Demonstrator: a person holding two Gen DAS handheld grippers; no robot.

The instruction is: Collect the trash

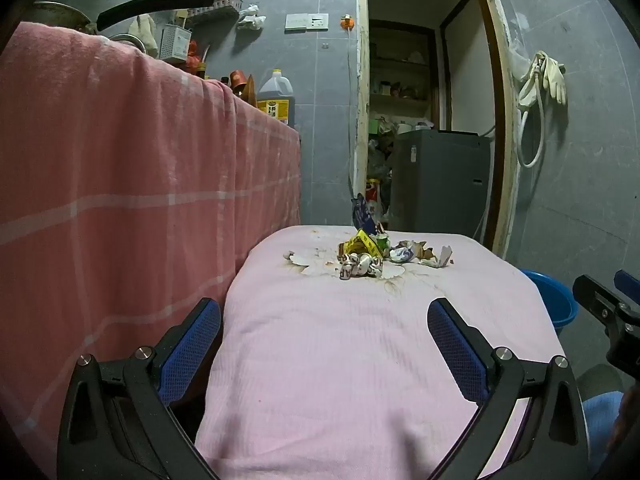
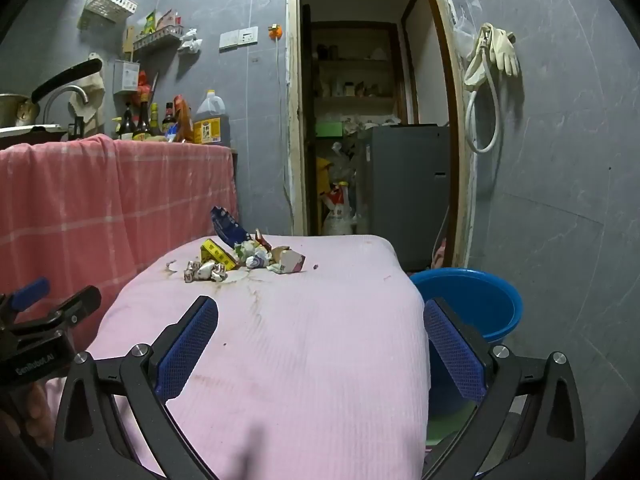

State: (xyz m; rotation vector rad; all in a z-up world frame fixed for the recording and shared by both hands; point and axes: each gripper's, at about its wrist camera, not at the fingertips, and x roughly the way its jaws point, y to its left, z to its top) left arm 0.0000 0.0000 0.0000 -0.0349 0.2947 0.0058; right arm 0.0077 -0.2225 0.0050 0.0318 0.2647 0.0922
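A pile of trash [image 1: 370, 254] lies at the far end of a table covered with a pink cloth [image 1: 360, 360]: crumpled wrappers, a yellow packet [image 1: 362, 244], a blue bag [image 1: 362, 212] and torn paper. The pile also shows in the right wrist view [image 2: 240, 258]. My left gripper [image 1: 324, 324] is open and empty, low over the near part of the table. My right gripper [image 2: 320, 322] is open and empty, near the table's right edge. A blue basin [image 2: 476, 304] stands on the floor right of the table.
A counter draped in a red checked cloth [image 1: 120, 200] stands close on the left, with bottles and an oil jug [image 2: 210, 120] on it. An open doorway [image 2: 360, 120] with a grey appliance [image 2: 404, 180] lies behind. The blue basin shows at the right in the left wrist view [image 1: 554, 296].
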